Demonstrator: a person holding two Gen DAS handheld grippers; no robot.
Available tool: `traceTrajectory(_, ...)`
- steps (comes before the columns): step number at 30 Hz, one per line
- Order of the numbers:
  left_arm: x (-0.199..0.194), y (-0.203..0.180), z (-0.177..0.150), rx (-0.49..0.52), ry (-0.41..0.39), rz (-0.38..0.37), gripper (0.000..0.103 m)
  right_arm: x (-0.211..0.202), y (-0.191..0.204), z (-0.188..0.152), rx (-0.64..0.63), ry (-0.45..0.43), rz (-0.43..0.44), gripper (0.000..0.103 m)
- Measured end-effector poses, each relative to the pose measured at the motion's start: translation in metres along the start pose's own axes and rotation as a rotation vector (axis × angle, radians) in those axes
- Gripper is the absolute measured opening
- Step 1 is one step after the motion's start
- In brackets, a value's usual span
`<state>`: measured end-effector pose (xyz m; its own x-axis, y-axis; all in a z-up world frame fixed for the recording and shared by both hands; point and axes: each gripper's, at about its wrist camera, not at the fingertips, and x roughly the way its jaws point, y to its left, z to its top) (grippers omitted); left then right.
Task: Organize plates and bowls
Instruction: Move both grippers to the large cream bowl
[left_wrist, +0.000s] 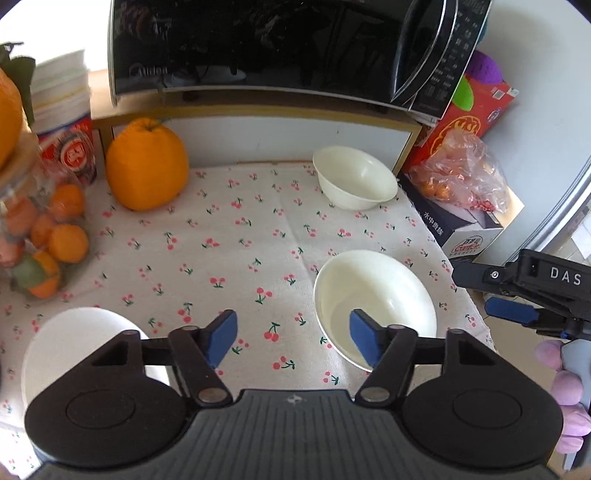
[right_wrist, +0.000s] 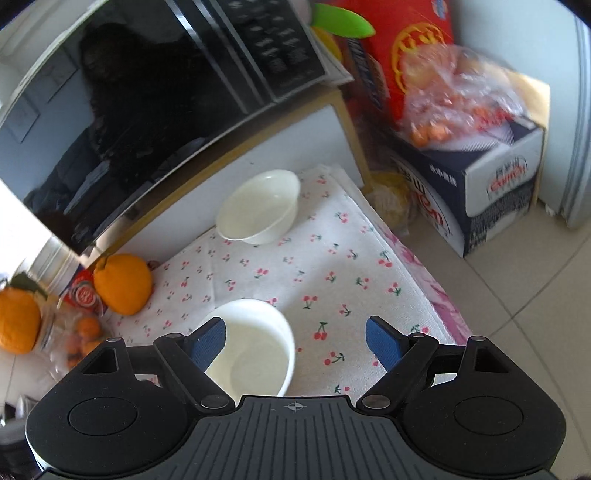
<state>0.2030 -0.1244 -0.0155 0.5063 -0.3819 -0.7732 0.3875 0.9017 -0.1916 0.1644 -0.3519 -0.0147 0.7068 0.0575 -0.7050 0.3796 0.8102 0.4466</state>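
White bowls sit on a cherry-print cloth (left_wrist: 229, 240) covering the desk: a near bowl (left_wrist: 373, 302) by the cloth's right edge, a far bowl (left_wrist: 354, 177) at the back under a black microwave (left_wrist: 258, 44). The left claw (left_wrist: 293, 338) hangs above the cloth, jaws apart and empty, its right pad over the near bowl's rim. The right claw (right_wrist: 295, 341) hovers wide apart, empty. A big orange (left_wrist: 146, 162) stands back left.

Cloth (left_wrist: 236, 236) is white with little red cherries all over. Bowls (left_wrist: 373, 295) are plain cream-white, big orange (left_wrist: 146, 164) is bright orange, microwave (left_wrist: 258, 44) glossy black.
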Motion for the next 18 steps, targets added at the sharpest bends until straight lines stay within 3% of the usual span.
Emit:
traceTrajectory(4, 0.007, 0.004, -0.002, -0.010, 0.020, -0.049, 0.045, 0.011, -0.012, -0.001, 0.079, 0.041, 0.006, 0.085)
traceTrajectory(18, 0.018, 0.001, -0.002, -0.016, 0.032, -0.126, 0.022, 0.019, -0.006, -0.010, 0.058, 0.072, -0.001, 0.082)
